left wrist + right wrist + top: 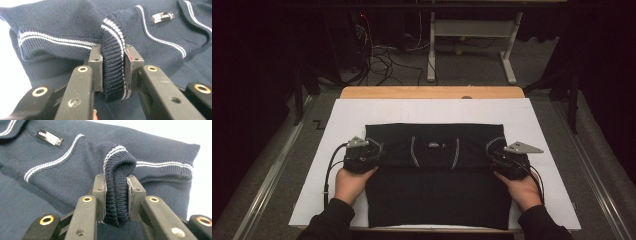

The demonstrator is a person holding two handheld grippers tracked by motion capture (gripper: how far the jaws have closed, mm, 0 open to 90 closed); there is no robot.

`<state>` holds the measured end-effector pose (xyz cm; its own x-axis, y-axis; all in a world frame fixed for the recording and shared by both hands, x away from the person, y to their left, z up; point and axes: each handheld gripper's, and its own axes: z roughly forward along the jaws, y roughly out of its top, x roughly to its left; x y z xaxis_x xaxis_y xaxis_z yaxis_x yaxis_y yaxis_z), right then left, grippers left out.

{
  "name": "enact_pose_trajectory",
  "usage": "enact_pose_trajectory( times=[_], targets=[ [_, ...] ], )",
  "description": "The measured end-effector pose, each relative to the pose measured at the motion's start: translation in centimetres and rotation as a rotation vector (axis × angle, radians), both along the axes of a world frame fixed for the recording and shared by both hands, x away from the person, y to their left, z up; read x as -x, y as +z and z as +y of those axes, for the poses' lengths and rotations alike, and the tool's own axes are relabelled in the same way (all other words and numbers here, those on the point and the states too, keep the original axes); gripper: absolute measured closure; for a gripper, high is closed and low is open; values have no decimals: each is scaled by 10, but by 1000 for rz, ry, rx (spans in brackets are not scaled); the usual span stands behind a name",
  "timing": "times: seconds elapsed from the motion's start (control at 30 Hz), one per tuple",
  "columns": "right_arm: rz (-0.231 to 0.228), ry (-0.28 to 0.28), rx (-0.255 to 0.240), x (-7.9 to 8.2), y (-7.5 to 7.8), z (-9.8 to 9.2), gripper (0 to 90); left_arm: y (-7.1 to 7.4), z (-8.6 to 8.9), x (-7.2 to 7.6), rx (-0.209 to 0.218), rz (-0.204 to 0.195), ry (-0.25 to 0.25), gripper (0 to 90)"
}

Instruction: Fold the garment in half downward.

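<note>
A dark navy knit sweater (437, 185) with thin white stripes lies folded on the white board (537, 125). My left gripper (376, 151) sits at the sweater's left edge. In the left gripper view it (113, 58) is shut on a bunched ribbed edge (112, 37) with white stripes. At the right edge, my right gripper (493, 154) mirrors it. The right gripper view shows its jaws (116, 183) pressed on another folded ribbed edge (118, 162). A small label (162, 17) marks the neckline (48, 138).
The white board rests on a wooden table (432, 92). Beyond it stand a white desk frame (472, 30) and loose cables (382, 60) on the floor. Metal rails run along both sides of the table.
</note>
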<state>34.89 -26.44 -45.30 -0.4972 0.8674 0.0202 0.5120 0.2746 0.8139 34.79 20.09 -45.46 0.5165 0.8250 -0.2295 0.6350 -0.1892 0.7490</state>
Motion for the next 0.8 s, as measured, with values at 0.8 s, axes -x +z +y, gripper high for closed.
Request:
enact_pose_trajectory(
  times=[0.8],
  targets=[
    [36, 19, 18, 38, -21, -12, 429, -29, -7, 32, -134, 4, -25, 426]
  ],
)
